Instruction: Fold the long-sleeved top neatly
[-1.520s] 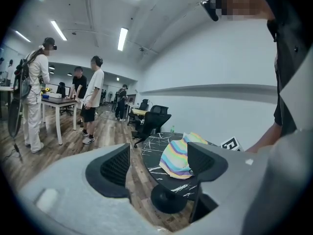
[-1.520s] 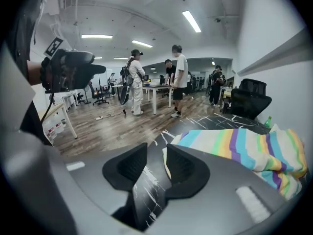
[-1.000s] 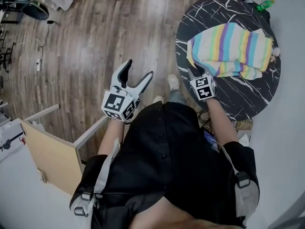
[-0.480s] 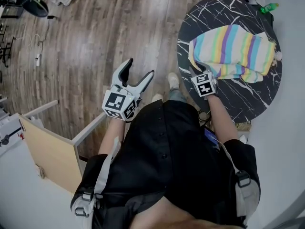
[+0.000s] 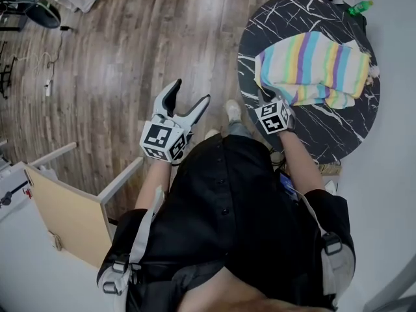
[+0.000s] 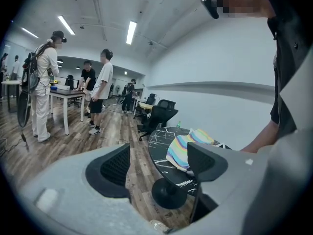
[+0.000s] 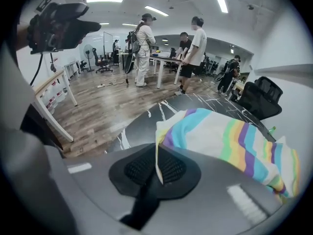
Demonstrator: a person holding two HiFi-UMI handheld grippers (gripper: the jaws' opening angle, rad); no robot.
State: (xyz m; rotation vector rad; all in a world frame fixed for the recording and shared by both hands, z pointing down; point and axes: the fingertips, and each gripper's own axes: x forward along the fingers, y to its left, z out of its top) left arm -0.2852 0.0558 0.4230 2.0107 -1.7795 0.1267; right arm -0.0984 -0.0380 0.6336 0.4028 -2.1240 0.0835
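Left gripper [image 5: 191, 95] spread; right gripper [image 5: 264, 98] just pinched top [image 5: 312, 67].

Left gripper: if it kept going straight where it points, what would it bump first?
Nothing close. The open left gripper aims over wooden floor; it would probably hit that floor near the black table's foot first, though depth is hard to judge.

The striped top [image 5: 312, 67] is covering the middle of the table [image 5: 338, 132], leaving bare room along its near right rim. A green bottle [image 5: 361, 7] is standing at the far edge. On the left the floor [image 5: 130, 57] is lying open; a wooden panel [image 5: 68, 216] is blocking the near left.
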